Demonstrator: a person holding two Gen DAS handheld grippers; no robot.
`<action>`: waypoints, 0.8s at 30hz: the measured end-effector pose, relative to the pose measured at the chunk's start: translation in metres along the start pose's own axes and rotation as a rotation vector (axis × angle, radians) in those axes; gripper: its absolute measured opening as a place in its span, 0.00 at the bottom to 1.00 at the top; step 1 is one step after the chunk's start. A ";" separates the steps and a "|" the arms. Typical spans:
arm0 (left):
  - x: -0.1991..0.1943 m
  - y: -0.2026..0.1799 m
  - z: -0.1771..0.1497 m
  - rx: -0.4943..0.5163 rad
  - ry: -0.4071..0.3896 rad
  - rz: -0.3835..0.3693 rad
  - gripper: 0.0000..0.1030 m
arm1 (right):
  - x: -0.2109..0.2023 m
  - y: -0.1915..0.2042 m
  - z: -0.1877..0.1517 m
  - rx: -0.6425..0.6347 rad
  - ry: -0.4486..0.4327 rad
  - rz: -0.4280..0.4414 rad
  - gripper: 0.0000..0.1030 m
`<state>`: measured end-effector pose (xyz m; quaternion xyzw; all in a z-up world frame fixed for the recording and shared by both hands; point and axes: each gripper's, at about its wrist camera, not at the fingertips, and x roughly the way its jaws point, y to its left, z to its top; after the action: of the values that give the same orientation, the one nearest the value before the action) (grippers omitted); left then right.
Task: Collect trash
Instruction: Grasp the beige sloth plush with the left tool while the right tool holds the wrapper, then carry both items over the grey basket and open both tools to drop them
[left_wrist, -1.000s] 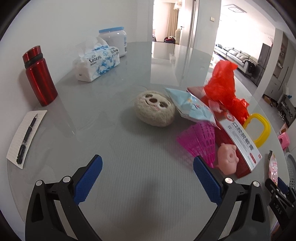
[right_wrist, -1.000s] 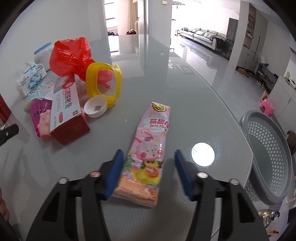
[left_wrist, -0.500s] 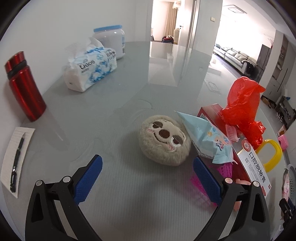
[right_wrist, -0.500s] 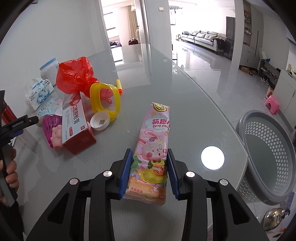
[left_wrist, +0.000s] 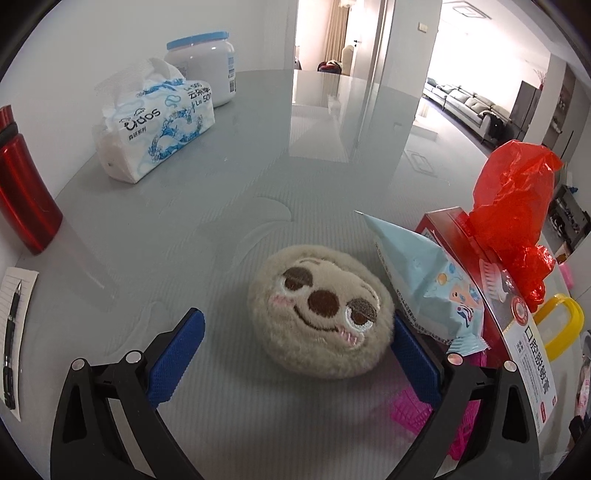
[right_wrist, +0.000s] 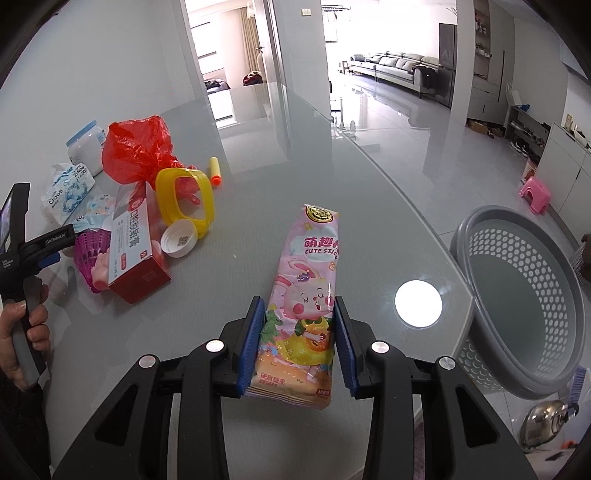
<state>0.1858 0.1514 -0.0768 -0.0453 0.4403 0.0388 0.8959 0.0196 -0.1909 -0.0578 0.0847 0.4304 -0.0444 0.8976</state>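
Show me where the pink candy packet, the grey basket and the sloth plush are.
pink candy packet (right_wrist: 308, 295), right wrist view, on the rabbit print.
grey basket (right_wrist: 476, 236), right wrist view, on its near rim.
sloth plush (left_wrist: 321, 310), left wrist view, on its nose.

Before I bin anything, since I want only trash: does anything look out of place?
Yes: the left gripper straddles a plush sloth face, a toy rather than trash. The right gripper grips a pink candy packet.

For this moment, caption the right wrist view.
Right gripper clamps pink candy packet above glass table, grey basket alongside.
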 end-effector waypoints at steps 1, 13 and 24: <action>-0.001 -0.001 0.000 0.006 -0.001 -0.002 0.81 | 0.001 -0.002 -0.001 0.006 0.000 0.000 0.35; -0.024 -0.001 -0.004 -0.017 -0.051 0.062 0.61 | 0.004 -0.037 0.013 0.044 0.019 0.007 0.35; -0.107 -0.037 -0.015 0.006 -0.151 0.052 0.61 | -0.006 -0.064 0.042 0.003 0.014 0.047 0.35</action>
<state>0.1131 0.1097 0.0005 -0.0281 0.3726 0.0639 0.9254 0.0380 -0.2619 -0.0346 0.0965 0.4345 -0.0235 0.8952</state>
